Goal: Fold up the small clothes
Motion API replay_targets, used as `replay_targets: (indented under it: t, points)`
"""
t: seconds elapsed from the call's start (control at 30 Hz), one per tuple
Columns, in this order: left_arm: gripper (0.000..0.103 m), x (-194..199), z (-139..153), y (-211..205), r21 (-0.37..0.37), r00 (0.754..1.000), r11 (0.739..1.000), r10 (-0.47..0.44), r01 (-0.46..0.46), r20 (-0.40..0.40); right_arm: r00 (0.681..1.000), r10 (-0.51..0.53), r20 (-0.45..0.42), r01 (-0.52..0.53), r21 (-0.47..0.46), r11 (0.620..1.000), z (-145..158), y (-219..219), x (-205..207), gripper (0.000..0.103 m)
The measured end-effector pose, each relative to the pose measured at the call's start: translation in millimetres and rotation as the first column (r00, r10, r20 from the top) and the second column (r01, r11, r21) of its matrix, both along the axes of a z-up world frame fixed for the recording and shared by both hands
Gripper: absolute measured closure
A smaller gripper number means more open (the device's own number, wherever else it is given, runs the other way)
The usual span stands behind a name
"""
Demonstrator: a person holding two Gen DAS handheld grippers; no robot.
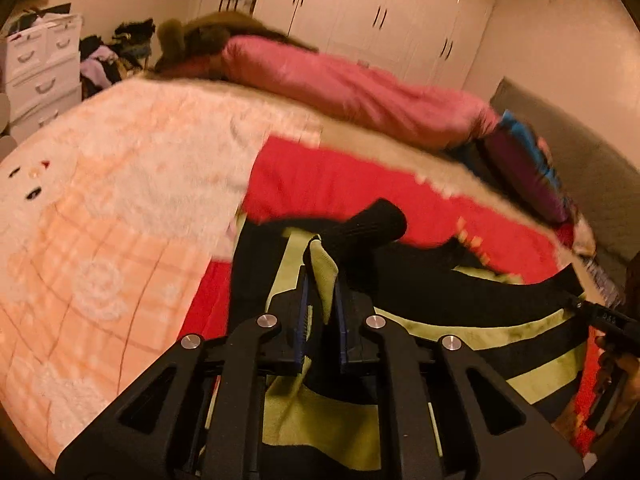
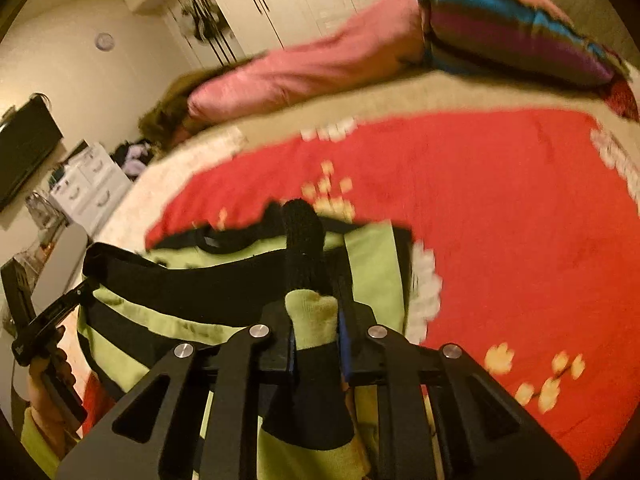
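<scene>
I have my left claw (image 1: 322,276) clamped on the striped sweater (image 1: 460,332), my right claw (image 2: 316,312) on its sleeve (image 2: 310,320), red blanket (image 2: 500,208) at twelve o'clock.

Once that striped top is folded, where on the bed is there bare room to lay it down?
The widest free patch is the red blanket, right of the striped top and short of the striped pillow. The peach cover left of the top also lies bare. The far edge is crowded by the pink bedding.
</scene>
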State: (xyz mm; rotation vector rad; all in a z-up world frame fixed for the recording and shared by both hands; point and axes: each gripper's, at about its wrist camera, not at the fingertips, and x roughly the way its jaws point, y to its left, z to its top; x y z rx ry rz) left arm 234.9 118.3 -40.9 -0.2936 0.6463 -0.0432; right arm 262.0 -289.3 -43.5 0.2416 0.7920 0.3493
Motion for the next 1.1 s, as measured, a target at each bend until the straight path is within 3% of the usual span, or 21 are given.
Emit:
replay_targets:
  t: [0.07,0.2,0.33,0.6,0.7,0.83,0.9,0.93,1.1]
  points:
    - [0.098,3.8,9.6,-0.1,-0.014,0.999,1.000,0.023,-0.022,0.030,0.999,0.003,0.036,-0.003,0.002,1.000,12.6,-0.4,8.1,0.089]
    - [0.098,24.8,5.8,-6.2,0.019,0.997,0.997,0.074,-0.074,-0.003,0.999,-0.008,0.047,0.009,-0.012,1.000,14.4,5.9,34.6,0.089]
    - [0.098,44.9,-9.3,-13.8,0.115,0.996,0.990,0.086,-0.081,-0.038,0.999,-0.035,0.009,0.036,-0.064,0.997,-5.0,14.3,57.2,0.089]
    - [0.097,58.5,-37.2,-7.9,0.134,0.989,0.986,0.110,-0.097,-0.098,0.998,-0.040,-0.042,0.030,-0.207,0.978,-48.2,27.0,69.1,0.088]
    - [0.093,60.3,-45.7,-5.4,0.140,0.984,0.985,0.121,-0.102,-0.128,0.997,-0.040,-0.068,0.019,-0.291,0.957,-66.3,34.1,71.4,0.085]
    - [0.081,60.1,-56.5,1.5,0.125,0.977,0.985,0.139,-0.120,-0.159,0.997,-0.042,-0.069,0.017,-0.328,0.945,-73.8,38.6,71.7,0.081]
    - [0.073,58.2,-54.4,3.7,0.114,0.977,0.985,0.144,-0.127,-0.158,0.996,-0.048,-0.078,0.022,-0.310,0.951,-69.9,36.2,69.4,0.061]
    - [0.067,56.5,-52.0,4.0,0.126,0.976,0.982,0.156,-0.138,-0.152,0.995,-0.057,-0.077,0.033,-0.287,0.957,-65.7,32.5,66.2,0.056]
    - [0.065,48.4,-38.4,3.0,0.159,0.979,0.976,0.169,-0.150,-0.113,0.994,-0.091,-0.055,0.077,-0.215,0.974,-44.2,6.4,41.6,0.041]
